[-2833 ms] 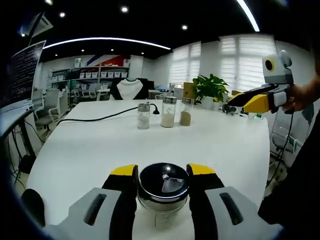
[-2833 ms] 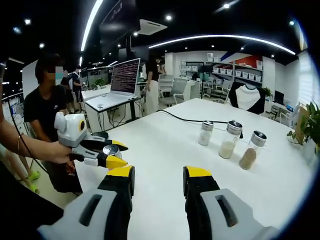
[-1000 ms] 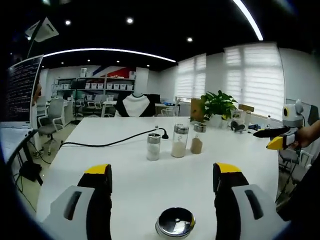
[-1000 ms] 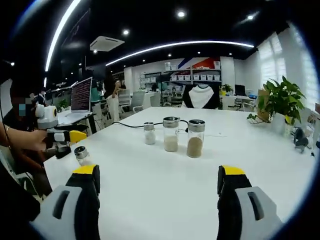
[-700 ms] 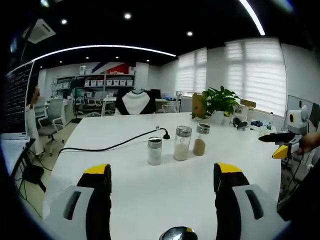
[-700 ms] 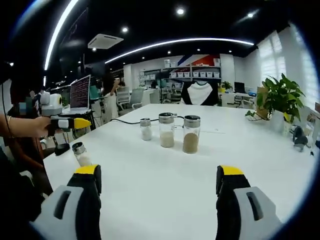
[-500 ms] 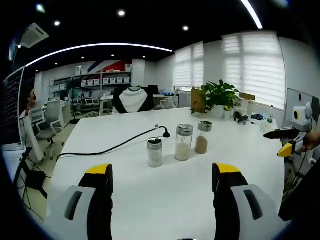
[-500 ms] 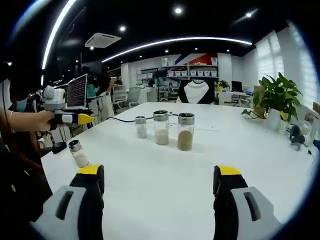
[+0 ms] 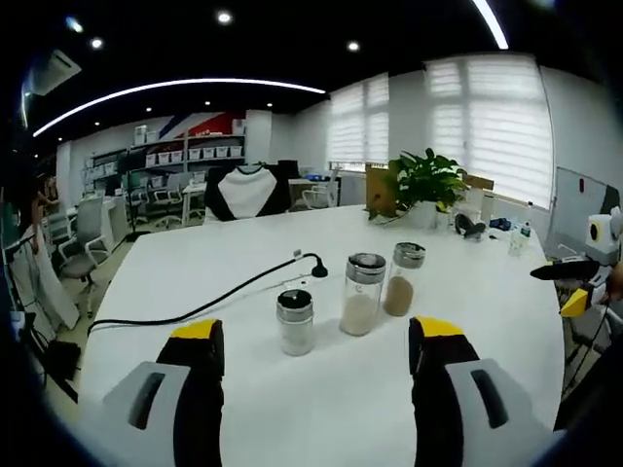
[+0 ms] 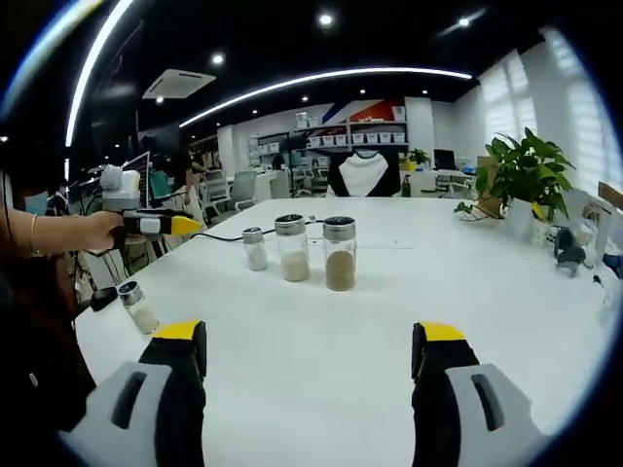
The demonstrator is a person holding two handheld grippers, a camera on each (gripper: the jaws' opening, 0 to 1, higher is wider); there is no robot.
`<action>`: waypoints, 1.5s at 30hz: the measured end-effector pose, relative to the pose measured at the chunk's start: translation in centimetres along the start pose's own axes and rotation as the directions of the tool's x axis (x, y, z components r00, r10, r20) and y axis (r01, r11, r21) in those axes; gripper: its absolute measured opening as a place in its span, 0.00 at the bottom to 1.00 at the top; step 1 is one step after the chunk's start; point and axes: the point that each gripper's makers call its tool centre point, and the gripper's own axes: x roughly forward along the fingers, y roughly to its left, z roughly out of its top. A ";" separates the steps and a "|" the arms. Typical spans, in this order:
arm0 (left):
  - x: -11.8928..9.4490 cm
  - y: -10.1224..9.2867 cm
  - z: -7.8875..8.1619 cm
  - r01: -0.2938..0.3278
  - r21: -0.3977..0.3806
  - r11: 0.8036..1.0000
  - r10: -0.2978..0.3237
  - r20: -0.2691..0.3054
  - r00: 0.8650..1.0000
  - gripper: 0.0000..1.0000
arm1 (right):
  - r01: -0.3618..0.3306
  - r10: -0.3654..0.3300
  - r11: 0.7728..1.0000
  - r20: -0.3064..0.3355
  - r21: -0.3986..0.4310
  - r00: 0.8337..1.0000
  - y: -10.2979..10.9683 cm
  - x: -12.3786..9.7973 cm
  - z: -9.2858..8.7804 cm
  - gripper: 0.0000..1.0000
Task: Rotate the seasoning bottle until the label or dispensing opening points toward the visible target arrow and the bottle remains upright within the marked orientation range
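Three glass jars stand upright in a short row near the middle of the white counter (image 9: 195, 282): a small jar of white powder (image 9: 295, 322), a taller jar of pale powder (image 9: 361, 295) just beside it, and a jar of brown powder (image 9: 403, 280) at the end of the row toward the plant. In the right gripper view the same row reads small jar (image 10: 254, 249), pale jar (image 10: 293, 249), brown jar (image 10: 339, 254).

The seasoning bottle (image 10: 136, 306) stands apart from them, upright near the counter's edge on the person's side, with a metal cap and white contents. Which way its label or opening faces cannot be told.

The left gripper (image 9: 314, 345) has its jaws spread wide with nothing between them, above the counter short of the row. In the right gripper view it appears as a yellow-tipped tool (image 10: 170, 226) held in a hand (image 10: 94, 232), above the counter and higher than the seasoning bottle, not touching it.

The right gripper (image 10: 312, 348) is likewise wide apart and empty over bare counter; it shows off the counter's edge in the left gripper view (image 9: 574, 289).

A black cable (image 9: 209, 299) runs across the counter toward the row. A potted plant (image 9: 424, 185) stands at the far edge.
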 end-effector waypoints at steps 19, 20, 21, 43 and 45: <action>10.2 2.1 -2.5 0.032 -0.018 0.999 -0.034 -0.108 0.994 0.67 | 0.060 -0.059 0.997 -0.012 0.050 0.998 -3.7 1.8 1.5 0.79; 10.4 2.2 -2.6 0.031 -0.018 0.999 -0.033 -0.112 0.993 0.67 | 0.061 -0.061 0.997 -0.013 0.050 0.998 -3.7 1.8 1.5 0.79; 11.1 2.3 -3.0 0.025 -0.025 0.999 -0.028 -0.120 0.992 0.66 | 0.064 -0.063 0.997 -0.013 0.047 0.998 -3.9 2.1 1.5 0.79; 14.3 2.9 -5.5 -0.058 -0.100 0.993 0.042 -0.157 0.987 0.40 | 0.094 -0.088 0.990 -0.061 0.106 0.994 -5.3 3.8 1.0 0.72; 14.3 2.9 -5.5 -0.063 -0.096 0.993 0.046 -0.171 0.984 0.39 | 0.098 -0.091 0.989 -0.064 0.107 0.994 -5.3 3.8 0.9 0.71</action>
